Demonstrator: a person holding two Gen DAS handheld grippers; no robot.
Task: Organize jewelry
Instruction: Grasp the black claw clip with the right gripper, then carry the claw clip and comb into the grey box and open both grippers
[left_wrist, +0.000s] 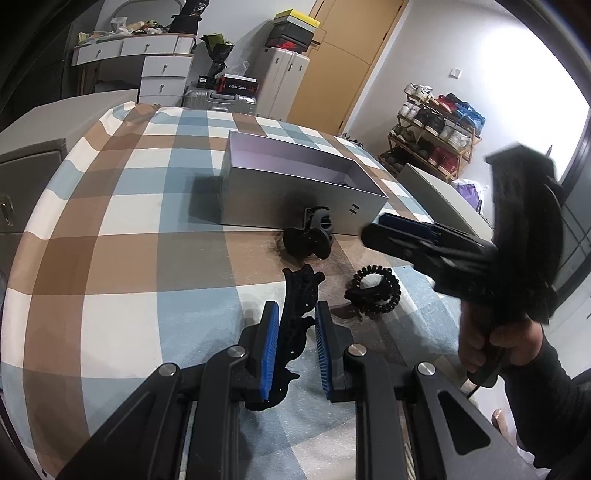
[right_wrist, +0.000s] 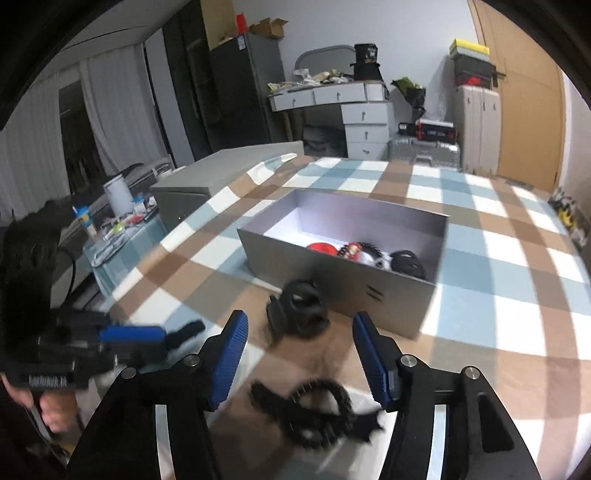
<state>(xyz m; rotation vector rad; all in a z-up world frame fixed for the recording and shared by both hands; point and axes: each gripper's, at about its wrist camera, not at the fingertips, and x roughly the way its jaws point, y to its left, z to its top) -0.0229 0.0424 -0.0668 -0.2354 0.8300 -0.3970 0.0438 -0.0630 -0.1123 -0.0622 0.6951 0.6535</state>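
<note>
The grey box (right_wrist: 369, 291) sits open on the checked surface (left_wrist: 110, 258), and it is already partly stocked: down at its near end lie a red piece (right_wrist: 322, 247), something black-and-white (right_wrist: 373, 256) and a dark coiled item (right_wrist: 406, 263). The far half of the box floor is bare white, so there is room to spare.

Three black pieces are not in yet. The left claw (left_wrist: 293, 343) is closed down on a long black hair clip (left_wrist: 297, 314), its blue pads right against the clip's sides, the clip's toothed end poking forward over the cloth. Just beyond it, a chunky black claw clip (left_wrist: 308, 238) rests on the surface touching the box's front wall. To its right lies a black spiral hair tie (left_wrist: 373, 290), loose on the cloth.

The right claw (right_wrist: 301, 354) hovers spread, nothing pinched, with that spiral hair tie lying just beneath and between its fingers, blurred in the right wrist view.

So, judging by this, roughly the halfway mark: one clip in hand and ready for the box, then the claw clip and the hair tie to follow.
</note>
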